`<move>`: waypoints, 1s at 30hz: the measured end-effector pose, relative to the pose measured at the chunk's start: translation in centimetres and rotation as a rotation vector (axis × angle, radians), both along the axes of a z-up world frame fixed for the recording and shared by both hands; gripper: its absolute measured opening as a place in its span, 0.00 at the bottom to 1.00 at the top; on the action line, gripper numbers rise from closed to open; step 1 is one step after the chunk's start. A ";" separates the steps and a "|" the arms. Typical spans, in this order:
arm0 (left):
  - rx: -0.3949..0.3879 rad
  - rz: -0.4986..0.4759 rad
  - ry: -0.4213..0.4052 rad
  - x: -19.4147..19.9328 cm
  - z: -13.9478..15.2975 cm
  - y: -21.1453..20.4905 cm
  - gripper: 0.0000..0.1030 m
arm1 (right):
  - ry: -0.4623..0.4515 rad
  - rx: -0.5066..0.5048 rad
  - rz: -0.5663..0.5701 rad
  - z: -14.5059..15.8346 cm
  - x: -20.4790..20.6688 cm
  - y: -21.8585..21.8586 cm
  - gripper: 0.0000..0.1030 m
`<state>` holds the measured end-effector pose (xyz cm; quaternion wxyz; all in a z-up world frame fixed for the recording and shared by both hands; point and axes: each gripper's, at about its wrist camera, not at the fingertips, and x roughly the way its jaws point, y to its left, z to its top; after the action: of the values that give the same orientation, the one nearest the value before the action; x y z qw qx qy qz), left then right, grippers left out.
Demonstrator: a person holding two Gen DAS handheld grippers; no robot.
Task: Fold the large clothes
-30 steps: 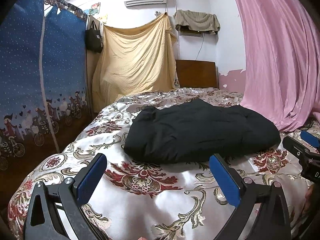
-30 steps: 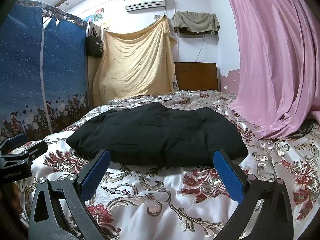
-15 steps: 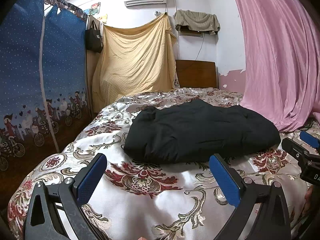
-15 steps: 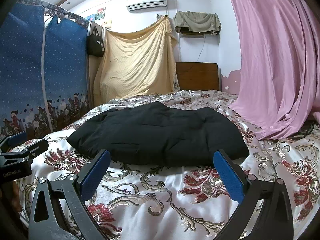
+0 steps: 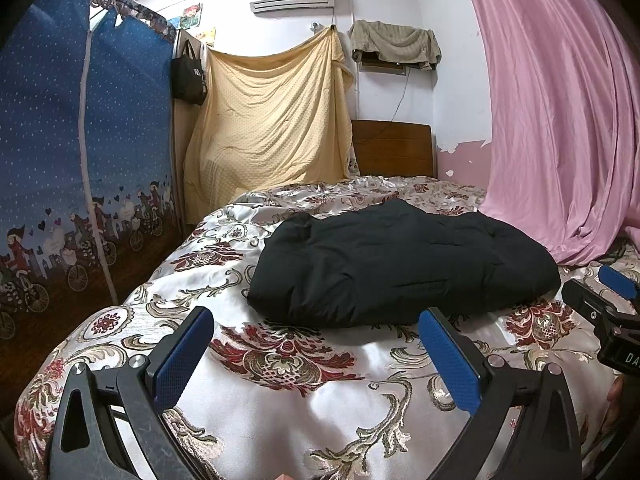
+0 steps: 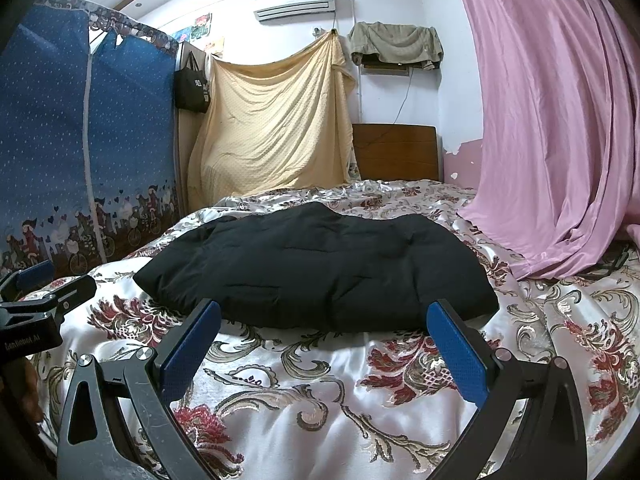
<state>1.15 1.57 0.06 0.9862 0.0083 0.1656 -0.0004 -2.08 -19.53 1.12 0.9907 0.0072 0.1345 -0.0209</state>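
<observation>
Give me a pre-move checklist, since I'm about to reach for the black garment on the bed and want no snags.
1. Left hand-held gripper open and empty: ok.
2. Right hand-held gripper open and empty: ok.
3. Black garment lying flat on the floral bedspread, nothing on top of it: ok.
4. Near edge of the garment in front of both grippers, bare bedspread between: ok.
5. Pink curtain apart from the garment's right end: ok.
6. Which part of the garment is sleeve, hem or collar: cannot tell, it shows as one dark bundle.
</observation>
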 end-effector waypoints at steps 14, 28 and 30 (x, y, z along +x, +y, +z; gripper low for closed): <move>0.001 -0.001 -0.001 0.0 0.0 -0.1 1.00 | 0.000 0.000 0.005 -0.1 0.0 -0.2 0.98; 0.000 0.002 -0.001 -0.1 0.0 -0.2 1.00 | 0.004 -0.002 0.009 -0.3 -0.1 -0.3 0.99; 0.000 0.002 -0.002 -0.1 0.0 -0.2 1.00 | 0.004 -0.002 0.009 -0.3 -0.1 -0.3 0.99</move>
<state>1.06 1.36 0.08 0.9863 0.0081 0.1646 0.0008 -2.17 -19.80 0.82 0.9905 0.0056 0.1364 -0.0165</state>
